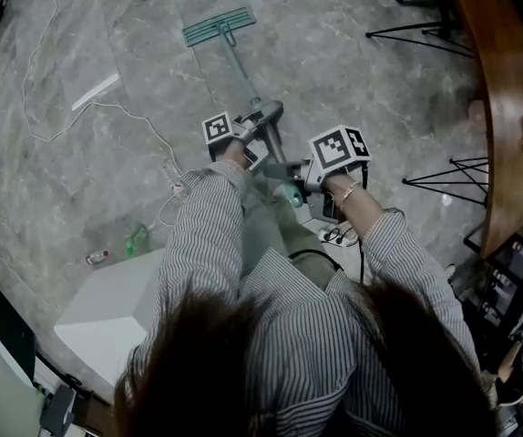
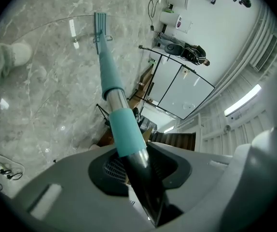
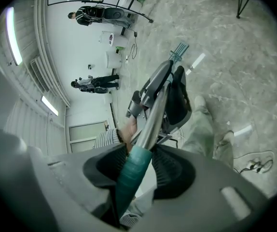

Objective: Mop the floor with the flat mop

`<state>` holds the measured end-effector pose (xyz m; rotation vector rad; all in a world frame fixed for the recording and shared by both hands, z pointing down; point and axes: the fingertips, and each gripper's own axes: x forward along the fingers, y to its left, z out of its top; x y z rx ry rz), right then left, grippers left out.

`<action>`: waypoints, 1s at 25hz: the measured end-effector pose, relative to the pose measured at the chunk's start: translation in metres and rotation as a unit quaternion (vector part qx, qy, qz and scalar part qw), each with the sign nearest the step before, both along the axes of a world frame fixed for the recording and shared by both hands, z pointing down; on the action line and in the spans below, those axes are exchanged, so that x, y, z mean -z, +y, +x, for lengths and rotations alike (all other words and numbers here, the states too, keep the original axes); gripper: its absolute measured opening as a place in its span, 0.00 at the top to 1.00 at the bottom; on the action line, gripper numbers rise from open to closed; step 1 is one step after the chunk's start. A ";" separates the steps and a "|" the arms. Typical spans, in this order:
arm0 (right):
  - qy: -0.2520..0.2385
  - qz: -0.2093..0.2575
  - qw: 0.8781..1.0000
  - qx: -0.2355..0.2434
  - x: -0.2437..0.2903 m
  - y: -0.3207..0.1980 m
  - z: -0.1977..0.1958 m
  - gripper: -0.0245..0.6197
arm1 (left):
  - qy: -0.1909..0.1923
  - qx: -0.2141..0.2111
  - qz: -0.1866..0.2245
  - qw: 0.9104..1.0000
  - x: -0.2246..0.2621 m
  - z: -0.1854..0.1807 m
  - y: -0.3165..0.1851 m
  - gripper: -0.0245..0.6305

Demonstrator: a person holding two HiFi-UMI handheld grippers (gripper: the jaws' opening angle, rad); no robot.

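Note:
The flat mop has a teal head (image 1: 219,27) lying on the grey marble floor, far ahead of me. Its metal pole (image 1: 246,82) slants back to both grippers. My left gripper (image 1: 266,119) is shut on the pole higher up; in the left gripper view the pole (image 2: 112,83) runs out from between the pads of the left gripper (image 2: 131,153) to the mop head (image 2: 100,21). My right gripper (image 1: 291,176) is shut on the teal grip end (image 3: 133,166) of the handle. The right gripper view looks along the pole past the left gripper (image 3: 165,93) to the mop head (image 3: 178,50).
A white cable (image 1: 61,126) loops over the floor at left, ending at a power strip (image 1: 175,187). A white box (image 1: 116,312), a green bottle (image 1: 137,239) and a small bottle (image 1: 97,257) lie near my left side. A curved wooden table (image 1: 507,107) and black stands (image 1: 444,176) are at right.

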<state>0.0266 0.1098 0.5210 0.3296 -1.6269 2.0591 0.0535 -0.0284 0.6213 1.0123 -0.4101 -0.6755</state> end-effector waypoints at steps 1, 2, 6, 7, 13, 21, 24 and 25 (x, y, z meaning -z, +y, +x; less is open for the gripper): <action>-0.001 0.000 1.000 0.001 0.001 0.012 0.005 0.70 | 0.002 0.002 0.000 1.000 0.001 0.005 0.012 0.81; -0.002 -0.001 1.000 0.001 0.002 0.023 0.010 0.70 | 0.004 0.005 -0.001 1.000 0.002 0.009 0.022 0.81; -0.003 -0.008 1.000 0.001 0.009 0.063 0.027 0.70 | 0.018 0.006 -0.004 1.000 0.007 0.028 0.065 0.81; -0.003 -0.010 1.000 -0.001 0.011 0.072 0.032 0.70 | 0.021 0.003 -0.003 1.000 0.009 0.033 0.074 0.81; -0.010 -0.020 1.000 -0.019 0.028 0.120 0.053 0.70 | 0.042 0.004 -0.009 0.999 0.027 0.056 0.125 0.83; -0.001 -0.023 1.000 -0.007 0.041 0.145 0.056 0.70 | 0.050 -0.021 -0.021 0.998 0.039 0.063 0.154 0.83; 0.001 -0.025 1.000 -0.002 0.044 0.147 0.056 0.69 | 0.053 -0.030 -0.026 0.998 0.041 0.065 0.157 0.84; 0.001 -0.026 1.000 -0.001 0.044 0.147 0.056 0.69 | 0.054 -0.033 -0.026 0.998 0.041 0.065 0.157 0.84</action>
